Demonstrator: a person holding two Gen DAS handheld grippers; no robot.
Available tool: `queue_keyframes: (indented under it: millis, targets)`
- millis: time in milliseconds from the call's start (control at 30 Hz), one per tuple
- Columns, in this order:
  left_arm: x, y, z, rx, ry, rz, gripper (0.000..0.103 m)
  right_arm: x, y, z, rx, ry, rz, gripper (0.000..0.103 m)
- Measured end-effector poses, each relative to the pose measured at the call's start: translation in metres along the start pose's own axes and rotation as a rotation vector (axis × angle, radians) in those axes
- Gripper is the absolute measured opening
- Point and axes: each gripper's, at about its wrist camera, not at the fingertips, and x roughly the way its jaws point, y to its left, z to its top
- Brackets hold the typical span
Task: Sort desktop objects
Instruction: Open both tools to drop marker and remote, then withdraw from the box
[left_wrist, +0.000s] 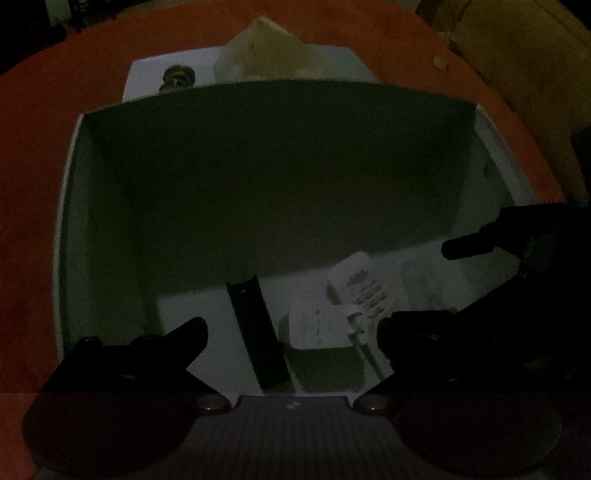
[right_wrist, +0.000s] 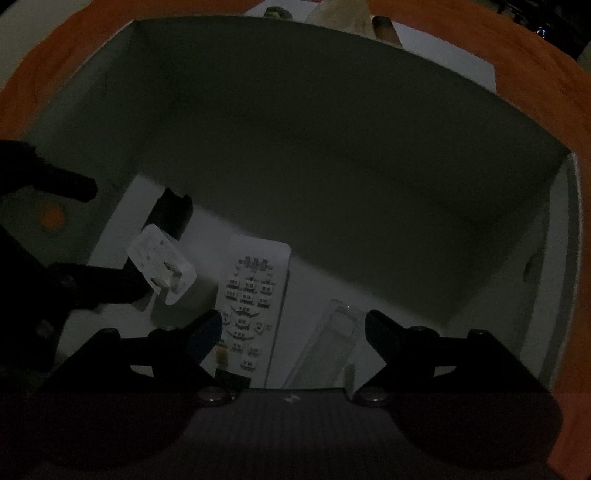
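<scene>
Dim light over a white cardboard box on the orange counter. Both grippers, left and right, hang inside it, jaws apart and empty. On its floor lie a white remote control, a black bar, a small white adapter and a clear plastic case.

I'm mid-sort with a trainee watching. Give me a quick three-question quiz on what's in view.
1. True or false: the left gripper and the right gripper both stand open.
2. In the right wrist view, what lies in the white box just right of the white remote? A) clear plastic case B) mug C) scissors
3. Fill in: the box rests on a table whose top is ___.
Key: 1 true; 2 A; 3 orange.
</scene>
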Motion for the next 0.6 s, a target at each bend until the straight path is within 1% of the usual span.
queue_keyframes:
  millis: [267, 400, 600]
  targets:
    - [-0.026, 0.003, 0.013, -0.028, -0.041, -0.035, 0.1, -0.031, -0.005, 0.008, 0.018, -0.071, 0.017, 0.087]
    - [-0.042, 0.004, 0.023, -0.037, -0.074, -0.051, 0.1, -0.053, -0.009, 0.019, 0.014, -0.116, 0.026, 0.087]
    - [-0.061, 0.007, 0.04, -0.039, -0.13, -0.048, 0.1, -0.085, -0.024, 0.038, 0.059, -0.182, 0.045, 0.087]
